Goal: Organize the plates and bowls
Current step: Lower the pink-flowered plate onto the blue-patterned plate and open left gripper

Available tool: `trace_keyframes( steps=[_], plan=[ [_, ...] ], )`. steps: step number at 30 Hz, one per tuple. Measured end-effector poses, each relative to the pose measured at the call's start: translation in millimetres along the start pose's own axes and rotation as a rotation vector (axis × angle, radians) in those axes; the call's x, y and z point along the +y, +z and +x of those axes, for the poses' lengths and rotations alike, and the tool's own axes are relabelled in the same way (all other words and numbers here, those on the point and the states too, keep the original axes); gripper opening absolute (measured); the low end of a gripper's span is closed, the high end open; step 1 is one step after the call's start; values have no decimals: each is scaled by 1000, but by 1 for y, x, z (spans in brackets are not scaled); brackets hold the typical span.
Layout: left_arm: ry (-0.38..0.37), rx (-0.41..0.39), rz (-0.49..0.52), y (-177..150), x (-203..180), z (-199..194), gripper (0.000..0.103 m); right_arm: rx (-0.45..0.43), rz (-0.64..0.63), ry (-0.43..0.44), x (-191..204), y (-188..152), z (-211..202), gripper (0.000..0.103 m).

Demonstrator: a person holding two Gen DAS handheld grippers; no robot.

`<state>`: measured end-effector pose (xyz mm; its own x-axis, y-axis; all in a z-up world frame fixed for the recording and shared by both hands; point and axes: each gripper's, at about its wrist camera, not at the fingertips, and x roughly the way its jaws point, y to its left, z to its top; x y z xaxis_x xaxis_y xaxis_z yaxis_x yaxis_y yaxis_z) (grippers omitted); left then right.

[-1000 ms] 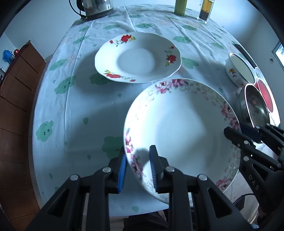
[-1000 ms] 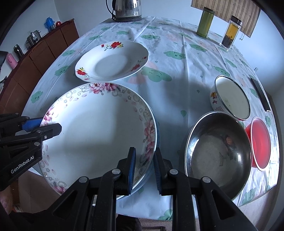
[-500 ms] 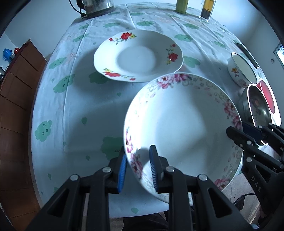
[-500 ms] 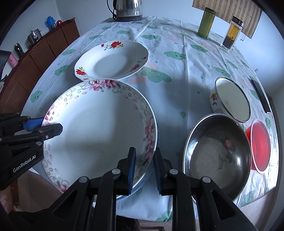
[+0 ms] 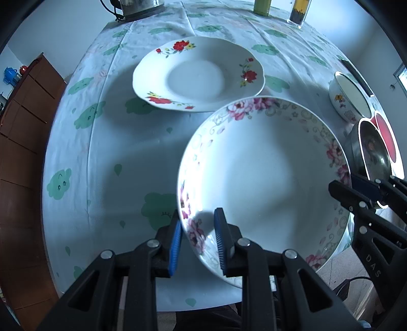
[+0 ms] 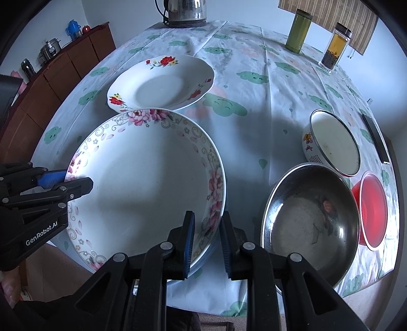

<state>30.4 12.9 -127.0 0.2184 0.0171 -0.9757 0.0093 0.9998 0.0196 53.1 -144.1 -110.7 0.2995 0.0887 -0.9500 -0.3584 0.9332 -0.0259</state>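
Observation:
A large white plate with pink flowers [image 5: 264,175] [image 6: 145,183] is held above the table's near edge. My left gripper [image 5: 197,235] is shut on its left rim and my right gripper [image 6: 206,239] is shut on its right rim. Its far rim reaches the near edge of a smaller white plate with red flowers [image 5: 198,73] [image 6: 160,84] that lies on the table beyond. A steel bowl [image 6: 310,219], a white enamel bowl [image 6: 333,145] and a red bowl [image 6: 372,211] stand at the right.
The table has a cloth with green clouds [image 6: 244,76]. A kettle [image 6: 185,10], a green tin [image 6: 299,30] and a glass jar [image 6: 335,45] stand at the far end. A dark phone [image 6: 376,140] lies at the right edge. A wooden cabinet [image 6: 51,73] is at left.
Both grippers have carried the pink-flowered plate forward toward the red-flowered plate. Its far rim now reaches that plate's near edge.

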Motion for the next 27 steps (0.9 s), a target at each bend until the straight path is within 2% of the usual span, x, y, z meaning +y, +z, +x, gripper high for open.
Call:
trace_keyframes(
  steps=[12, 27],
  plan=[
    [0, 6, 0, -1, 0, 2, 22, 7, -29, -16, 2, -2, 0, 22],
    [20, 4, 15, -1, -4, 4, 22, 32, -3, 1, -3, 0, 1, 22]
  ],
)
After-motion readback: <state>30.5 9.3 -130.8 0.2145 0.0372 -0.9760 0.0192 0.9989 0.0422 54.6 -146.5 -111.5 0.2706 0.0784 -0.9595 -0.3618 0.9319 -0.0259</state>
